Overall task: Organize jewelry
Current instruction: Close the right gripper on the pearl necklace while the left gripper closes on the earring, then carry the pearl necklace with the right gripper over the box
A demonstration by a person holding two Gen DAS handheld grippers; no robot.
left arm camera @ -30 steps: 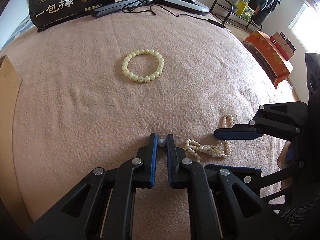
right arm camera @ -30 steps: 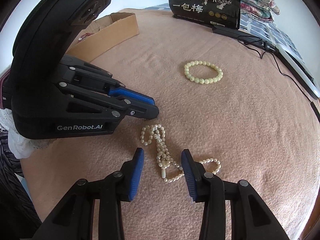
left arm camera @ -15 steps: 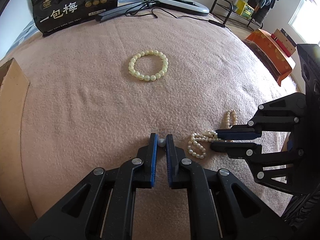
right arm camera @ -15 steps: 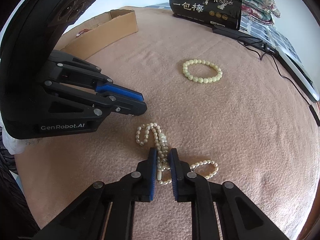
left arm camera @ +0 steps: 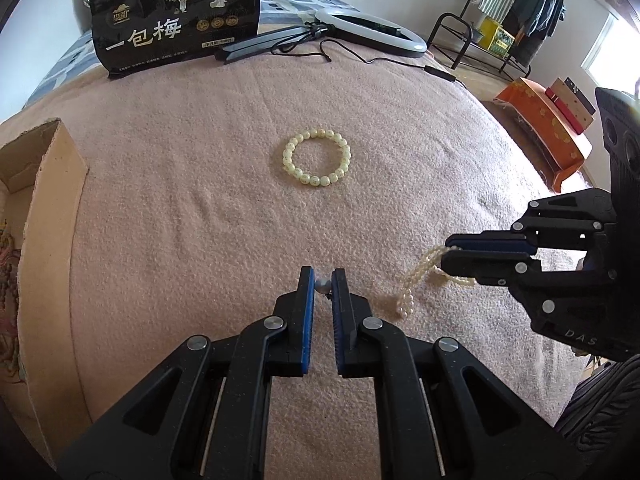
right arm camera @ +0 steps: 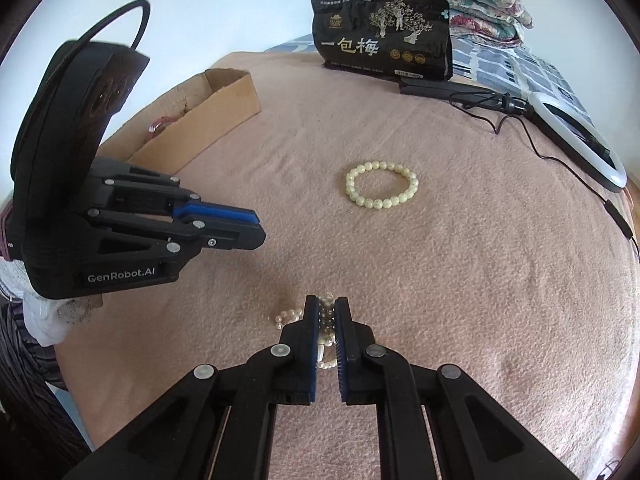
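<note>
My left gripper (left arm camera: 322, 276) is shut on a small grey-white pearl (left arm camera: 322, 285) just above the pink blanket (left arm camera: 200, 240). To its right, my right gripper (left arm camera: 446, 254) is shut on a strand of small pearls (left arm camera: 412, 284), whose loops dangle off the blanket. In the right wrist view the pearl strand (right arm camera: 326, 312) is bunched between the blue pads of my right gripper (right arm camera: 325, 304), and the left gripper (right arm camera: 256, 232) hangs at the left. A pale yellow bead bracelet (left arm camera: 317, 156) (right arm camera: 382, 185) lies flat farther back.
A cardboard box (left arm camera: 36, 200) (right arm camera: 200, 120) holding some jewelry sits at the left edge. A black snack bag (left arm camera: 176, 12) (right arm camera: 384, 38), a ring light (right arm camera: 576, 140) and its cable (left arm camera: 400, 60) lie at the back. The bed's right edge drops to a floor with an orange box (left arm camera: 544, 128).
My right gripper has shut on the pearl strand and raised it, so its loops now hang. My left gripper has risen a little, still holding the single pearl.
</note>
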